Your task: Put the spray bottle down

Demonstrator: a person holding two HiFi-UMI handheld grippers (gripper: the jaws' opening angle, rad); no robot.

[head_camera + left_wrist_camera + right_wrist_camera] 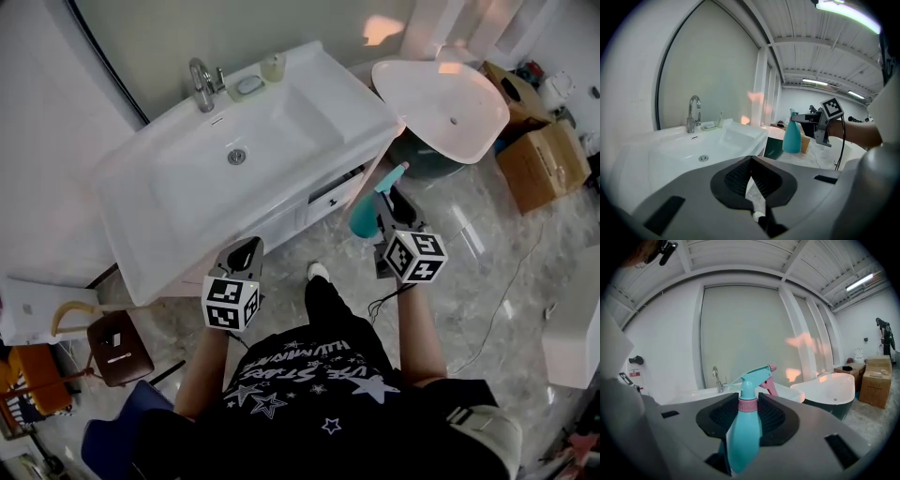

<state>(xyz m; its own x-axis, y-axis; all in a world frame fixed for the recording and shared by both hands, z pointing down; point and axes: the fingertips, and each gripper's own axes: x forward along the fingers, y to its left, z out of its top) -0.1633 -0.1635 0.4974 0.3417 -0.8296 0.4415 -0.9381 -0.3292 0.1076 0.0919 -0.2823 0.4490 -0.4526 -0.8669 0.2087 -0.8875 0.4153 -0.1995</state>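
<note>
The right tongs (748,404) were clamped partway shut on the pink collar of the teal spray bottle (743,437). The bottle hung upright in the air above the floor (487,262), just off the front right corner of the vanity (141,244). The left tongs (751,161) were closed on a pale crumpled scrap (754,197), cloth or paper unclear. At the vanity's back edge sat a soap dish (248,85) holding a pale lump, with a small cup (273,67) beside it.
</note>
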